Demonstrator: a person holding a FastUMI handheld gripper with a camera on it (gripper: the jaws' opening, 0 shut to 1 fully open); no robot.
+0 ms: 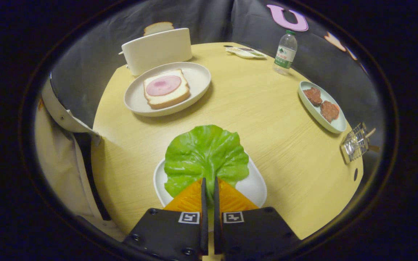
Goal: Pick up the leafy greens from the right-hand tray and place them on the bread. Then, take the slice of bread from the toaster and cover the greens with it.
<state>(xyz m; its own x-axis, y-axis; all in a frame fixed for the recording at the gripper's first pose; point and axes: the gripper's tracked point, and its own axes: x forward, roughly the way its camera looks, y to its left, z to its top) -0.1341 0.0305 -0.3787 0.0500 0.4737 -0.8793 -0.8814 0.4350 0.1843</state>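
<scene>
A green lettuce leaf (205, 156) lies over a small white tray (254, 186) just ahead of my fingers. My gripper (209, 180) is shut on the leaf's near stem edge, both fingers pressing it with only a thin gap between them. Beyond the leaf, a round plate (198, 78) holds a slice of bread (166, 95) topped with a pink ham slice (163, 85). Behind that plate stands a white toaster (157, 50) with another bread slice (158, 27) sticking out of its top.
A long plate (336, 125) with two brown patties (321, 104) sits beyond and right of the fingers. A water bottle (285, 52) and a small flat dish (246, 52) stand at the table's far side. A wire rack (355, 145) is at the right edge.
</scene>
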